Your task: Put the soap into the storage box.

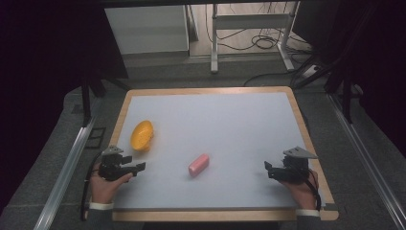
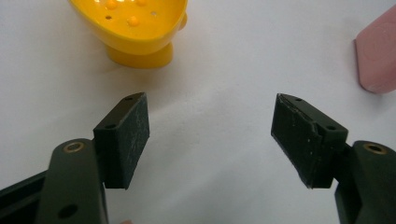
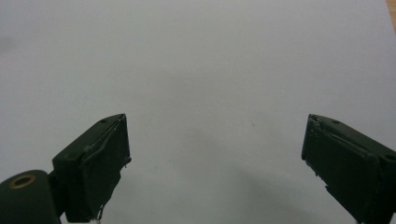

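A yellow dish (image 1: pixel 142 135) with small holes and a foot lies on the pale mat at the left; its underside and rim fill the top of the left gripper view (image 2: pixel 135 28). A pink bar (image 1: pixel 198 164) rests near the mat's middle and peeks in at the right edge of the left gripper view (image 2: pixel 377 58). My left gripper (image 1: pixel 139 166) is held low at the front left, just below the dish, open and empty (image 2: pixel 211 135). At the front right my right gripper (image 1: pixel 268 168) is open too, with bare mat between its jaws (image 3: pixel 215 158).
The pale mat (image 1: pixel 225 120) covers a wooden table (image 1: pixel 206 90) with its rim showing all round. Beyond the far edge stand a white cabinet (image 1: pixel 146 28) and a metal desk frame (image 1: pixel 249 33) with cables on the floor.
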`<action>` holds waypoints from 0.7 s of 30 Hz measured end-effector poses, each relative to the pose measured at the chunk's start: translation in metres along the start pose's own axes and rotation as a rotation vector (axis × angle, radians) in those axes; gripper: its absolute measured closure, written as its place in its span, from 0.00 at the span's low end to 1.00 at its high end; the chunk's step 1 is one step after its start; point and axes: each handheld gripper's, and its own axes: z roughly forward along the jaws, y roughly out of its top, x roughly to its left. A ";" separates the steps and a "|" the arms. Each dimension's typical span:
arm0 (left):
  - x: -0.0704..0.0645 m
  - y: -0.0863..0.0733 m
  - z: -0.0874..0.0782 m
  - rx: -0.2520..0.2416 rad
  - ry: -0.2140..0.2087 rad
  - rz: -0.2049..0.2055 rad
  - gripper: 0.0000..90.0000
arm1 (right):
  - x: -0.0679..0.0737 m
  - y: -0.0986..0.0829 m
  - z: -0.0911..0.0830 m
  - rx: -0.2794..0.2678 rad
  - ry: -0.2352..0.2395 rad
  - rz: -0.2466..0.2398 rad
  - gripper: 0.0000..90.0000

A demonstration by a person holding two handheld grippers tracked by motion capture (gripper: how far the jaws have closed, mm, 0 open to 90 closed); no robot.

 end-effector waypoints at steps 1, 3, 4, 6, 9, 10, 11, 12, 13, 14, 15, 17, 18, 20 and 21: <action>0.000 0.000 0.000 0.000 0.000 0.000 0.32 | 0.000 0.000 0.000 0.000 0.000 0.000 0.09; 0.000 0.000 0.000 0.005 0.003 0.000 0.32 | 0.000 -0.001 0.000 -0.002 0.006 -0.012 0.09; 0.000 0.000 -0.001 0.002 0.003 -0.001 0.32 | 0.000 -0.001 0.000 -0.004 0.001 -0.017 0.09; 0.000 0.000 -0.001 0.001 0.002 -0.003 0.32 | 0.000 -0.001 -0.001 -0.008 -0.001 -0.018 0.09; -0.001 0.000 -0.002 -0.001 0.000 -0.001 0.32 | -0.001 0.000 -0.003 -0.006 -0.002 -0.014 0.09; -0.001 0.000 -0.002 0.000 0.000 0.000 0.32 | -0.002 0.000 -0.003 -0.009 -0.001 -0.014 0.09; -0.002 0.000 -0.002 0.001 -0.001 0.003 0.32 | -0.002 0.000 -0.004 -0.010 -0.001 -0.011 0.09; -0.002 0.000 -0.002 0.000 -0.005 0.004 0.32 | -0.003 0.000 -0.005 -0.013 -0.002 -0.007 0.09; -0.003 0.000 -0.002 0.000 -0.004 0.005 0.32 | -0.003 0.000 -0.006 -0.017 -0.005 -0.003 0.09; -0.003 0.000 -0.002 0.001 -0.002 0.005 0.32 | -0.004 0.000 -0.007 -0.019 -0.003 -0.001 0.09; -0.003 0.000 -0.002 0.001 0.000 0.006 0.32 | -0.004 -0.001 -0.008 -0.019 -0.007 0.006 0.09; -0.003 0.001 -0.004 -0.013 0.008 0.005 0.32 | -0.005 -0.001 -0.009 -0.024 -0.005 0.008 0.10; -0.003 0.001 -0.004 -0.015 0.009 0.003 0.32 | -0.006 -0.001 -0.009 -0.026 -0.003 0.012 0.10; -0.003 0.002 -0.005 -0.021 0.021 -0.002 0.32 | -0.006 -0.001 -0.009 -0.027 -0.001 0.010 0.10; -0.004 0.002 -0.005 -0.020 0.027 -0.002 0.32 | -0.006 -0.002 -0.008 -0.025 0.003 0.010 0.10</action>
